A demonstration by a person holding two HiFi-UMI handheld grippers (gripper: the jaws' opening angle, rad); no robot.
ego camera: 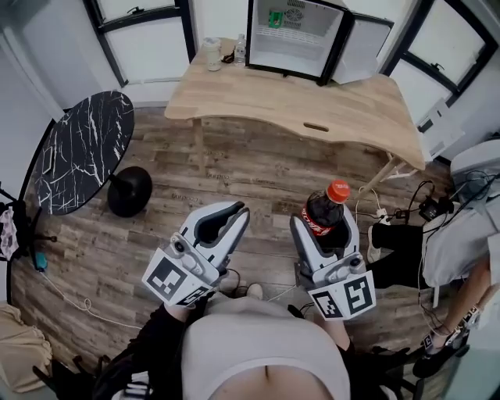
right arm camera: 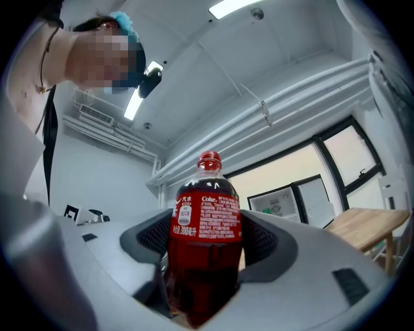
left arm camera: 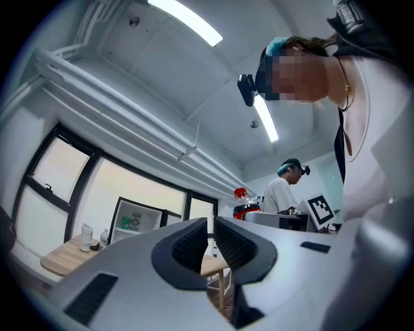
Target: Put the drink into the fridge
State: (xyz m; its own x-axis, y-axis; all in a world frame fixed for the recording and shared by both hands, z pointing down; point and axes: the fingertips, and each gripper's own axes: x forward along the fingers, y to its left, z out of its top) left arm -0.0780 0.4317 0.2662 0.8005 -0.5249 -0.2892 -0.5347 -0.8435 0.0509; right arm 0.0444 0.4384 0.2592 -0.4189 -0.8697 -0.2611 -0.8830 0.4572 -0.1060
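the cola bottle [ego camera: 326,209] stands upright between the jaws of your right gripper [right arm camera: 206,249]. they are clamped on its lower body, below the red label, with the red cap on top. your left gripper [ego camera: 225,220] is just beside it. its jaws are drawn nearly together, with only a thin slit between them and nothing held.

the grip sits low on a tall bottle, so i judge it top-heavy. carry it level and don't swing it, or it may tilt in the pads.

the bottle is well apart from the fridge, with wooden floor and the whole depth of the wooden table [ego camera: 258,105] between them. on the floor to your right lie cables [ego camera: 391,212], and a seated person [ego camera: 461,234] is there too, so a line towards the middle of the table looks safer.

the fridge [ego camera: 295,55] stands at the table's far edge. its door [ego camera: 364,48] is already swung open to the right, so the left gripper has nothing to do. a jar [ego camera: 211,54] and a small bottle [ego camera: 240,49] stand just left of the fridge, so come in clear of them.

inside, a green can [ego camera: 275,19] sits high at the back. aim for bare shelf away from it, bring the bottle in upright, and only open the jaws once its base rests flat.
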